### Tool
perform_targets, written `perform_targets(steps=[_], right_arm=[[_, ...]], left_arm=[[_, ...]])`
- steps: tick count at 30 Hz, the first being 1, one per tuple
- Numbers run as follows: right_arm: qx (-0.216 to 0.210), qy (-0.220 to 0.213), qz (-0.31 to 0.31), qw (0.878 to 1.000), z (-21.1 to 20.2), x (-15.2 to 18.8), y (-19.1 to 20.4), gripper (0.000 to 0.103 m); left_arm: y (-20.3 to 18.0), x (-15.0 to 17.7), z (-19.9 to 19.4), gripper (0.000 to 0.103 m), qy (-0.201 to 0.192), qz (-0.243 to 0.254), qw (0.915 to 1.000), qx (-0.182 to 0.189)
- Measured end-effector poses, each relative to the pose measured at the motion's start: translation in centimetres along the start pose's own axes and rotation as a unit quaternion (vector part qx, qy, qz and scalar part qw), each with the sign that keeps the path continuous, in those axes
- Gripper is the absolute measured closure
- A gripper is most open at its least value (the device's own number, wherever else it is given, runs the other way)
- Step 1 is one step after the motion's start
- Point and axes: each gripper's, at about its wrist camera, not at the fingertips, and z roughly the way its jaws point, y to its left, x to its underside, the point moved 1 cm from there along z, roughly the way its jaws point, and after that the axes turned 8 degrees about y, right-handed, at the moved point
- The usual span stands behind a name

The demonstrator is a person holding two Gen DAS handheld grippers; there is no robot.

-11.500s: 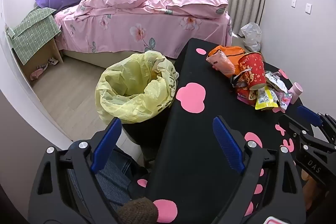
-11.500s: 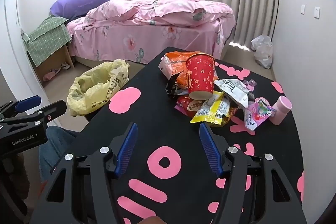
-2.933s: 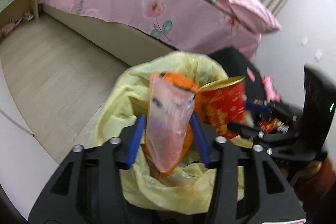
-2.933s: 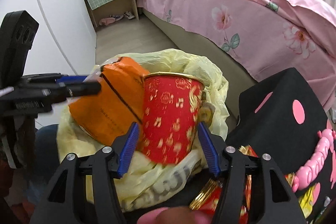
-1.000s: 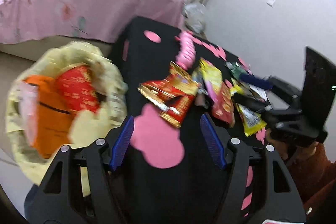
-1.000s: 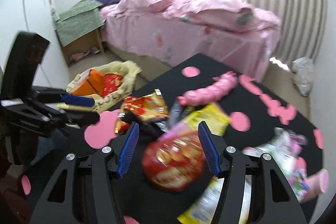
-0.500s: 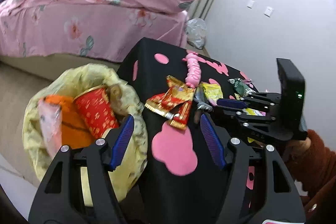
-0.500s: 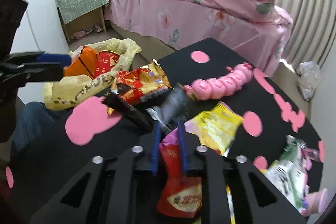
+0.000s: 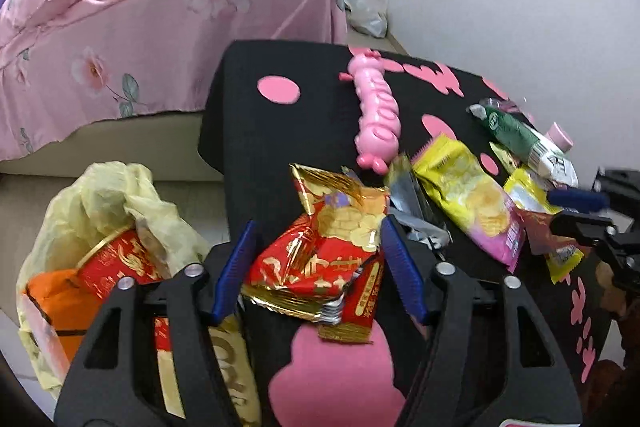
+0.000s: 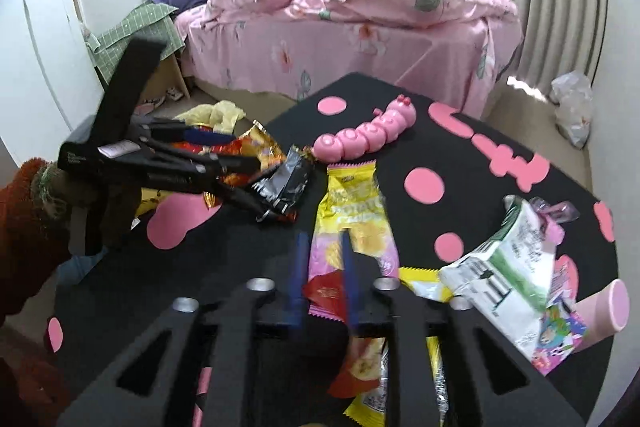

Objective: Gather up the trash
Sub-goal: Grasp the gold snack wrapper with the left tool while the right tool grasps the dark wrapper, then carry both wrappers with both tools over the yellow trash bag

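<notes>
We see the left gripper [image 9: 318, 265] spread wide, its blue pads on either side of a red and gold snack packet [image 9: 316, 263] near the left edge of the black table [image 9: 256, 131], not yet closed on it; gold Chinese characters cross the packet, too crumpled for us to read. The right gripper [image 10: 322, 277] is drawn narrow and pinches the near end of a red wrapper [image 10: 326, 291], which lies under a yellow and pink chip bag [image 10: 352, 215] whose print is blurred. Left of the table stands the yellow trash bag [image 9: 116, 199], already holding a red paper cup [image 9: 116, 263] and an orange bag [image 9: 60, 303]. Farther out lies a pink caterpillar toy [image 9: 376, 115]; at the right we find a green and white pouch [image 10: 508, 267] with unreadable print, and a pink cup [image 10: 604, 311] at the right edge.
</notes>
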Motion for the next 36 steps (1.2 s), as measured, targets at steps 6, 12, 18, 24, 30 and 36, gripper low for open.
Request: perform_targets(steps=[6,12,18,24,30,36], right_arm=[[-0.006,-0.015,-0.002,1.0,0.1,-0.4,0.4,0.064],[-0.033,-0.009,-0.013,0.999,1.5,-0.9,2.6,0.064],[-0.069,0.024,-0.021,0.997,3.9,-0.5,4.8,0.064],[-0.073,0.048,0.01,0.996,6.8,-0.1,4.6,0.064],[-0.056,0.027,0.017,0.998,4.7,0.1,4.0,0.08],[0.005,-0.007,0.007,1.0,1.1,0.9,3.2,0.081]], left_arm=[[-0.7,2.4,-1.8,0.066,0.006,-0.023,0.9997,-0.008],[0.1,6.5,-5.0,0.094,-0.015,-0.101,0.9945,0.022],[0.6,9.9,-6.4,0.094,-0.023,-0.15,0.9863,0.065],[0.2,11.2,-7.8,0.066,-0.044,-0.144,0.9859,0.073],[-0.6,11.6,-8.1,0.046,-0.044,-0.121,0.9895,0.067],[-1.9,10.5,-7.5,0.036,-0.027,-0.104,0.9939,0.023]])
